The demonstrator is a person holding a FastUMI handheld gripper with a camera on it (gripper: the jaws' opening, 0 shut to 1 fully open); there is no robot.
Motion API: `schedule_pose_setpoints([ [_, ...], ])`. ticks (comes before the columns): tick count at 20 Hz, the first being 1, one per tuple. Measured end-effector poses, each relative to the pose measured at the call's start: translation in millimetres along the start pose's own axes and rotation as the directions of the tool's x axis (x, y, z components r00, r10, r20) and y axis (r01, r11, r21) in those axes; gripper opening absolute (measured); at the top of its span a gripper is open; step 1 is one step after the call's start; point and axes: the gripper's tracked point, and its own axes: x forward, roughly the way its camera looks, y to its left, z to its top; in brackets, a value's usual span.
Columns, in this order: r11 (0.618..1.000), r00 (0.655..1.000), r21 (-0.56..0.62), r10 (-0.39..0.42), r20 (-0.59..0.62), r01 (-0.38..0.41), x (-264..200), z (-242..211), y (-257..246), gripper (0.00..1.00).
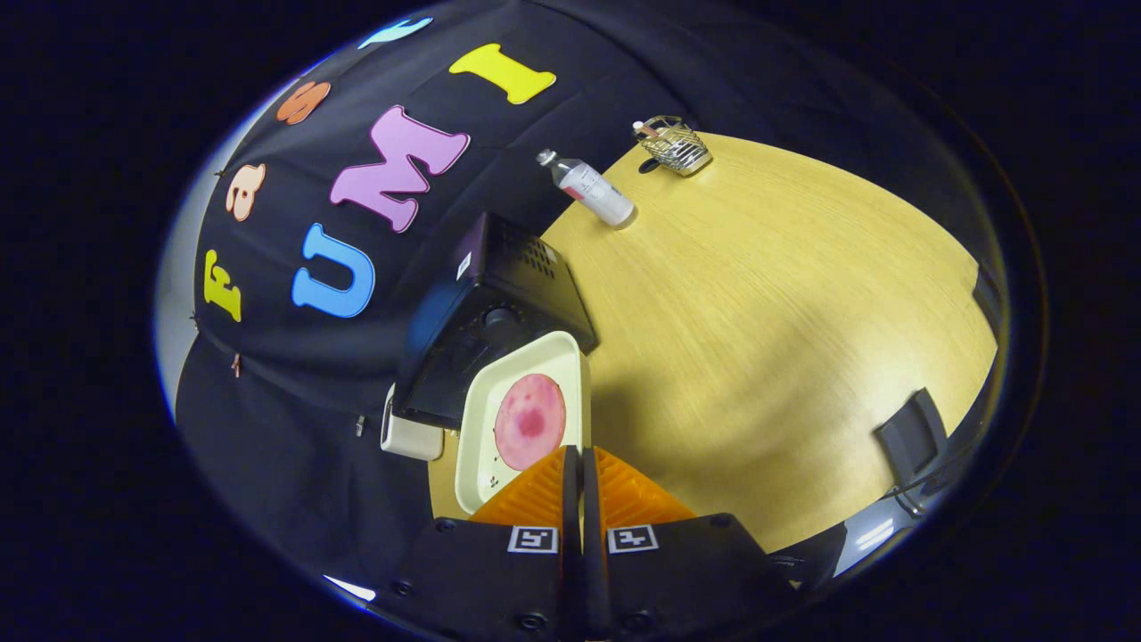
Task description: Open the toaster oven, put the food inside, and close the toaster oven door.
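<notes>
The hand-held gripper (573, 459) has its two fingers drawn together on the near rim of a cream tray (499, 419), both fingers pressing that rim, and the tray carries a round pink slice of food (529, 421) lying flat just ahead of the fingertips. The black toaster oven (486, 312) stands beyond the tray at the tabletop (758, 339) edge nearest the booth wall, a small white box (408, 437) beside it. Well beyond, a clear bottle (588, 189) stands at the same edge, and a wire basket (675, 144) sits near the far corner.
</notes>
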Motion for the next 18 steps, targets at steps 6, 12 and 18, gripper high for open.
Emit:
schedule_pose_setpoints([
  [6, 0.999, 0.999, 0.03, 0.034, -0.007, -0.034, 48, -37, 55, 0.06],
  [12, 0.999, 0.998, 0.017, 0.051, 0.02, -0.051, 114, -41, 99, 0.06],
  [18, 0.996, 0.994, 0.071, 0.052, 0.096, -0.059, 178, -23, 120, 0.06],
])
